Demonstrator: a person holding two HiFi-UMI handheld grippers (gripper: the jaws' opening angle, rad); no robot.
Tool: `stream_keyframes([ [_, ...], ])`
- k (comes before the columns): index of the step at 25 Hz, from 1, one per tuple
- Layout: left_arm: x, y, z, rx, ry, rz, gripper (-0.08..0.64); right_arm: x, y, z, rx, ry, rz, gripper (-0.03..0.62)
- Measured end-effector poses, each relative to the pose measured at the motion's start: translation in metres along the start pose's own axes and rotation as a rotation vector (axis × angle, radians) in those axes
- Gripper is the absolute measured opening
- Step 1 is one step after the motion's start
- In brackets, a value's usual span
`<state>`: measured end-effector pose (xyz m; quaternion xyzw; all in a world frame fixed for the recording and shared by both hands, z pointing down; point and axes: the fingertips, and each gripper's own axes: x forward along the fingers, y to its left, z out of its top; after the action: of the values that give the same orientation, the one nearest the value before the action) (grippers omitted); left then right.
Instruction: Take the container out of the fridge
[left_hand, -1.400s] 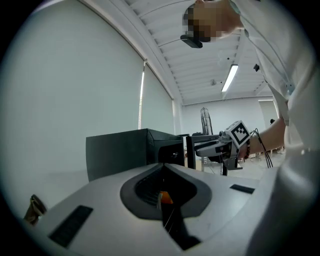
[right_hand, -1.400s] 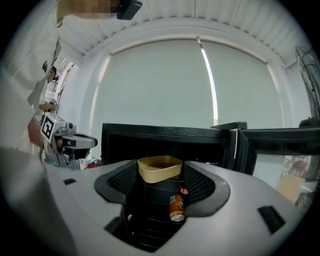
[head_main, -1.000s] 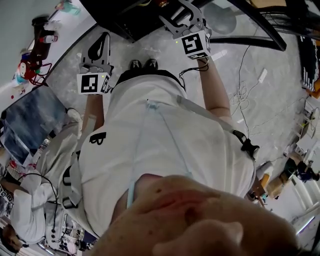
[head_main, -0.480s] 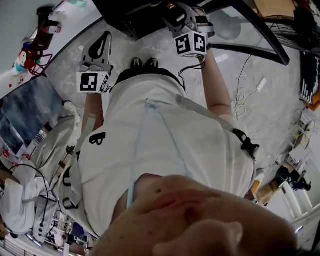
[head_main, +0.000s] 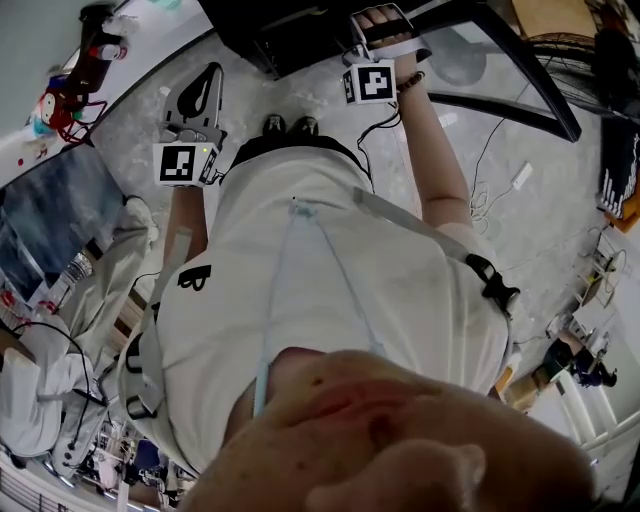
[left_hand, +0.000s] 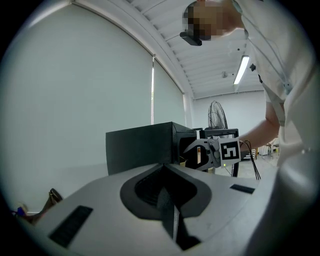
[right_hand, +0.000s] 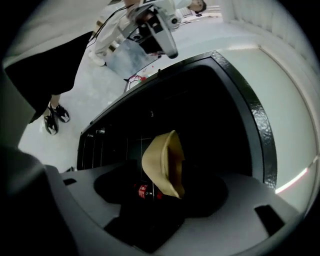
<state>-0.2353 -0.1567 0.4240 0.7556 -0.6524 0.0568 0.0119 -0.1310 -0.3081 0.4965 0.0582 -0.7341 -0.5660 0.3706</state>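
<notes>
The black fridge (right_hand: 215, 115) stood open, its inside dark behind a glossy frame. The tan container (right_hand: 162, 162) sat in it and filled the middle of the right gripper view. It was thin-walled and cup-like, with a curved rim that narrowed to a point at the far end. A dark, red-labelled drink (right_hand: 145, 191) lay just beside its lower edge, and the thin bars of a wire shelf (right_hand: 117, 147) showed to the left. Whether the container held anything could not be made out.

The right gripper (left_hand: 189, 150) was stretched forward on an extended arm, with its tips at the fridge's open front. Its marker cube (head_main: 372, 83) faced the head camera. The container lay directly in line with its fingers, but they were lost in the fridge's shadow. Whether they were spread round it or clamped on it could not be told.

The left gripper (head_main: 209, 78) was held close beside the person's white shirt (head_main: 330, 300), apart from the fridge. Its fingers (left_hand: 170, 212) were pressed together into one thin dark blade with nothing between them.

Both grippers had smooth, matt grey bodies with a dark notch round the fingers. The fridge was a plain box with flat black sides. The floor (head_main: 520, 230) was pale grey and speckled, with thin cables (head_main: 490, 190) trailing over it.
</notes>
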Motion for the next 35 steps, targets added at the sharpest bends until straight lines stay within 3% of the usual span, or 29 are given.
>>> stream_keyframes([
  [12, -0.012, 0.011, 0.000, -0.036, -0.010, 0.039, 0.008, 0.022, 0.012, -0.003, -0.141, 0.039, 0.001, 0.287],
  [16, -0.014, 0.013, 0.005, -0.031, -0.026, 0.049, 0.008, 0.027, 0.009, 0.000, -0.159, 0.030, -0.009, 0.187],
  [17, -0.014, 0.013, 0.006, -0.028, -0.029, 0.049, 0.008, 0.028, 0.009, 0.000, -0.160, 0.031, -0.007, 0.187],
  [35, 0.005, -0.013, 0.008, 0.002, -0.040, -0.075, 0.008, -0.039, 0.009, 0.006, -0.136, 0.026, -0.013, 0.183],
])
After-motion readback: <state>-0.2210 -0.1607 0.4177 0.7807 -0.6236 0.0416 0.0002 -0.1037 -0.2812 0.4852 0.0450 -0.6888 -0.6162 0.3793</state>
